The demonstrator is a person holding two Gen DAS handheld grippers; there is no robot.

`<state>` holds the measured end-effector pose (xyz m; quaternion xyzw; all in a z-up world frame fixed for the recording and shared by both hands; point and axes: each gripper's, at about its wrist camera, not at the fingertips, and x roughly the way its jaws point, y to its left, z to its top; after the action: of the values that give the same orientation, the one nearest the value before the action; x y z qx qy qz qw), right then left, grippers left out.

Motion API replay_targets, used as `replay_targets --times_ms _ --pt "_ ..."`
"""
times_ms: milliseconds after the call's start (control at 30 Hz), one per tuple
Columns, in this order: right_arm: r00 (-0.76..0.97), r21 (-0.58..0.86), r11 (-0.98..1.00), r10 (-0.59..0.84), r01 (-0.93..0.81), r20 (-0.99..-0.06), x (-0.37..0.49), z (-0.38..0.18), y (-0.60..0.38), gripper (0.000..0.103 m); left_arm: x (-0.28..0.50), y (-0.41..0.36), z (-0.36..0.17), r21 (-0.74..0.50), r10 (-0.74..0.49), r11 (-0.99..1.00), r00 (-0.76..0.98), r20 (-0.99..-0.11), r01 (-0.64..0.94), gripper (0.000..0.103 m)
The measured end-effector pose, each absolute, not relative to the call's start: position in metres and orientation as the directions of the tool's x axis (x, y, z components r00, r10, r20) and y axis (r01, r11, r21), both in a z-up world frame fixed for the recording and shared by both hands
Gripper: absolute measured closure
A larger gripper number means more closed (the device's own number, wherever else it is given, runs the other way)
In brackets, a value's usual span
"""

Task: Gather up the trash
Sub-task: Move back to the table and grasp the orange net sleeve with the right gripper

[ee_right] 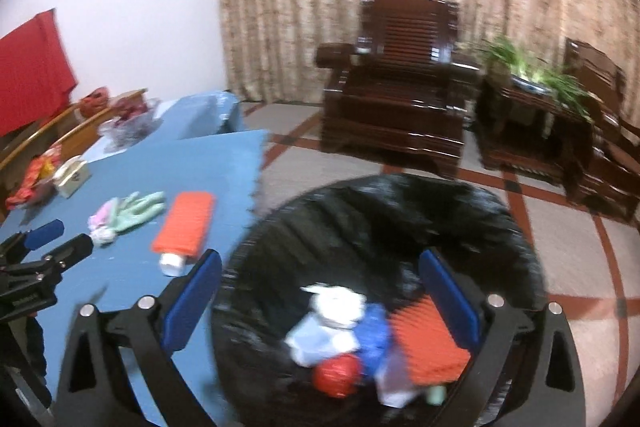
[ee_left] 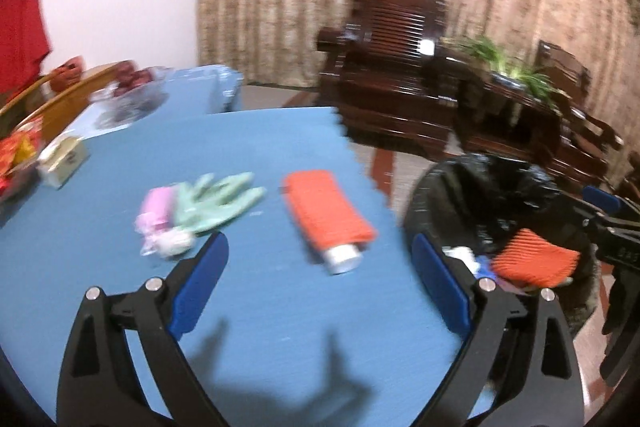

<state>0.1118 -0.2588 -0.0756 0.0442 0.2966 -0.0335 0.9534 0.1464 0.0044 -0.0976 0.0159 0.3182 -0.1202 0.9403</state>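
A black-lined trash bin (ee_right: 400, 211) stands beside the blue table (ee_left: 260, 327). In it lie an orange sleeve (ee_right: 430, 341), white paper (ee_right: 340, 303), a blue scrap and a red ball (ee_right: 336, 375). On the table lie an orange-sleeved bottle (ee_left: 326, 217), a green glove (ee_left: 212, 205) and a pink-and-white wad (ee_left: 160, 227). My left gripper (ee_left: 320, 275) is open and empty above the table, just short of the bottle. My right gripper (ee_right: 320, 295) is open and empty over the bin. The bin also shows in the left wrist view (ee_left: 480, 187).
A small beige box (ee_left: 64, 161), red snack packets (ee_left: 16, 155) and a glass bowl (ee_left: 128, 99) sit at the table's far left. Dark wooden armchairs (ee_right: 400, 87) and a plant stand (ee_right: 532, 115) are across the tiled floor. A curtain hangs behind.
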Motion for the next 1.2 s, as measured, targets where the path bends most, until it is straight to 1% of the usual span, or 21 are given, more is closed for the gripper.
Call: replay_targets --times_ms 200,500,567,667,800,900,1000,1167,1200 --pt "0.824 0.065 0.998 0.056 -0.023 -0.564 0.135 -0.074 -0.207 0.006 0.149 0.063 -0.095 -0.025 -0.106 0.993 0.794 -0.598 0.113 0.012" --pt "0.801 0.068 0.989 0.147 -0.132 -0.58 0.173 -0.086 -0.148 0.007 0.157 0.107 -0.103 -0.008 -0.022 1.0 0.799 -0.601 0.021 0.012" --pt "0.791 0.062 0.986 0.16 -0.152 -0.59 0.182 -0.091 -0.138 0.008 0.161 0.114 -0.107 -0.006 -0.01 1.0 0.796 -0.606 0.008 0.012" --pt "0.77 0.052 0.981 0.18 -0.188 -0.612 0.198 -0.102 -0.12 0.013 0.168 0.124 -0.111 0.004 0.009 1.0 0.792 -0.611 -0.009 0.012" --pt "0.743 0.043 0.979 0.181 -0.2 -0.644 0.219 -0.119 -0.106 0.019 0.179 0.134 -0.12 0.01 0.025 1.0 0.783 -0.621 -0.024 0.013" --pt "0.717 0.037 0.98 0.167 -0.194 -0.677 0.235 -0.134 -0.099 0.022 0.19 0.139 -0.128 0.013 0.034 0.999 0.772 -0.635 -0.033 0.013" --pt "0.699 0.027 0.982 0.151 -0.185 -0.699 0.247 -0.145 -0.095 0.023 0.2 0.143 -0.137 0.009 0.031 0.999 0.758 -0.652 -0.033 0.018" --pt "0.672 0.026 0.986 0.13 -0.162 -0.729 0.261 -0.159 -0.096 0.024 0.222 0.144 -0.154 0.004 0.02 1.0 0.732 -0.681 -0.024 0.02" --pt "0.666 0.024 0.987 0.126 -0.161 -0.735 0.264 -0.161 -0.096 0.026 0.227 0.144 -0.157 0.001 0.016 1.0 0.726 -0.688 -0.021 0.021"
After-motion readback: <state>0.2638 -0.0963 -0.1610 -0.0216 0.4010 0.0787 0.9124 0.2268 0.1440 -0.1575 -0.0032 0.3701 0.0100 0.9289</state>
